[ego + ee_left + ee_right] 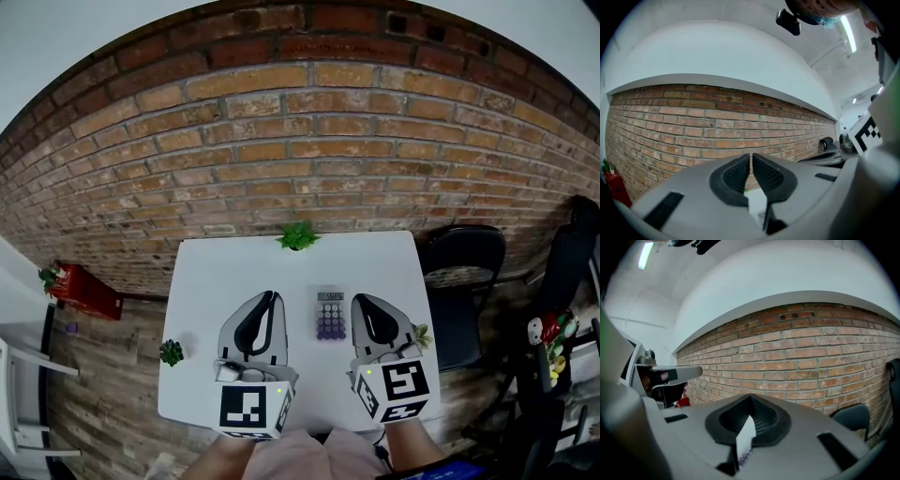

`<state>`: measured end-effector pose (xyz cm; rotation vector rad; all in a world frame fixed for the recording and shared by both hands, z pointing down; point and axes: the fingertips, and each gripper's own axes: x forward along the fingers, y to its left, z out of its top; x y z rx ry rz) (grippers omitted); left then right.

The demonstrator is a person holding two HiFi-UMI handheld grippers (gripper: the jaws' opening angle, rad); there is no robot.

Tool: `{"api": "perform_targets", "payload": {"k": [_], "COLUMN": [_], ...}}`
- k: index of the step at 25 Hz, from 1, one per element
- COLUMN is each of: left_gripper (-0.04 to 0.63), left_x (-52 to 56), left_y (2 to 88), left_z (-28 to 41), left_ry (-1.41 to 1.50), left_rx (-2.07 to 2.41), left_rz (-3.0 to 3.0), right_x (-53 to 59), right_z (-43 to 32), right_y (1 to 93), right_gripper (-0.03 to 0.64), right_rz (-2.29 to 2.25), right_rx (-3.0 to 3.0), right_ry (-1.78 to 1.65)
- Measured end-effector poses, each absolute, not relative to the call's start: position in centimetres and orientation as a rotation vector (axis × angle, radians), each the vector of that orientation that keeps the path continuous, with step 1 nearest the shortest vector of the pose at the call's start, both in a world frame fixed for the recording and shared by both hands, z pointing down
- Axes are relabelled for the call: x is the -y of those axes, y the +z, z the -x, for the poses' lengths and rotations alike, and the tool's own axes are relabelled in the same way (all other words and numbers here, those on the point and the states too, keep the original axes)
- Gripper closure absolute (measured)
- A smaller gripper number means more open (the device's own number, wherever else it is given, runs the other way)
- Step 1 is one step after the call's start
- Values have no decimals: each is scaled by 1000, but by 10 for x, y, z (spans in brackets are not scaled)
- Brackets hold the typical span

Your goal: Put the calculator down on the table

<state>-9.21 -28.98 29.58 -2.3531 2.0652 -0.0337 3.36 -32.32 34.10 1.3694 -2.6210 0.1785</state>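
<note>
The calculator (330,316), grey with purple keys, lies flat on the white table (206,281), between my two grippers and held by neither. My left gripper (273,297) hovers just to its left, jaws together and nothing in them. On the calculator's right, my right gripper (357,300) is shut and empty too. The left gripper view shows the left gripper (751,157) pointing level at the brick wall, its tips nearly touching. In the right gripper view the right gripper (750,399) has its tips meeting, and a sliver of the calculator's purple keys (743,454) shows below the jaws.
A small potted plant (297,236) stands at the table's far edge. Another plant (171,352) is at the left edge, a third (421,334) at the right edge. A black chair (459,262) stands right of the table, a red box (86,291) on the floor left.
</note>
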Motion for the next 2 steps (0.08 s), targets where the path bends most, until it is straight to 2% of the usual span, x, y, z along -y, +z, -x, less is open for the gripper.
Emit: {"api": "perform_targets", "payload": {"k": [2], "left_gripper": [569], "left_x": [291], "left_y": [297], "left_z": [93], "left_ry": [-34], "left_rx": [-2064], "left_rz": [2356], "right_x": [324], "right_z": [-34], "right_y": [343], "right_gripper": [618], "right_rz": [-1378], "right_rx": [2613], "right_ry": [185]}}
